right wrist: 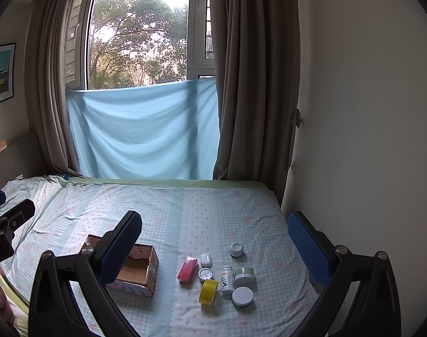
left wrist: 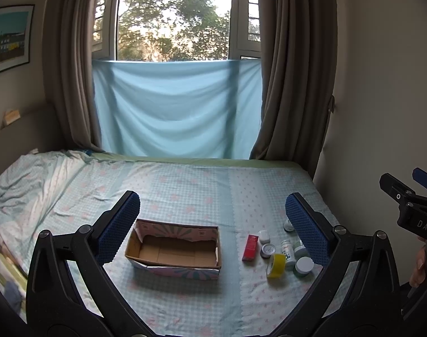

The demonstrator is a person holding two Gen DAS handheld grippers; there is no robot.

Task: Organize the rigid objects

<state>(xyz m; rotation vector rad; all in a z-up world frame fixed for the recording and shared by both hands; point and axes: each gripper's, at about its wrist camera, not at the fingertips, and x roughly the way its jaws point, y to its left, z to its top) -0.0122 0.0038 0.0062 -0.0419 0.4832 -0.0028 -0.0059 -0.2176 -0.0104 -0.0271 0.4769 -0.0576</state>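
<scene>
Small containers lie clustered on the checked bedsheet [right wrist: 241, 210]: a red box [right wrist: 187, 269], yellow tape roll [right wrist: 208, 291], white bottle [right wrist: 227, 279] and round jars, right of an open cardboard box [left wrist: 174, 250]. The left gripper [left wrist: 212, 221] and the right gripper [right wrist: 213, 238] hang above them, both spread wide with nothing held.

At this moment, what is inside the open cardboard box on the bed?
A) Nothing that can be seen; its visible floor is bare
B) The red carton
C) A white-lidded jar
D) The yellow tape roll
A: in the left wrist view the cardboard box shows only bare brown floor, while the yellow tape roll, red carton and white-lidded jar all sit on the bedsheet to its right.
</scene>
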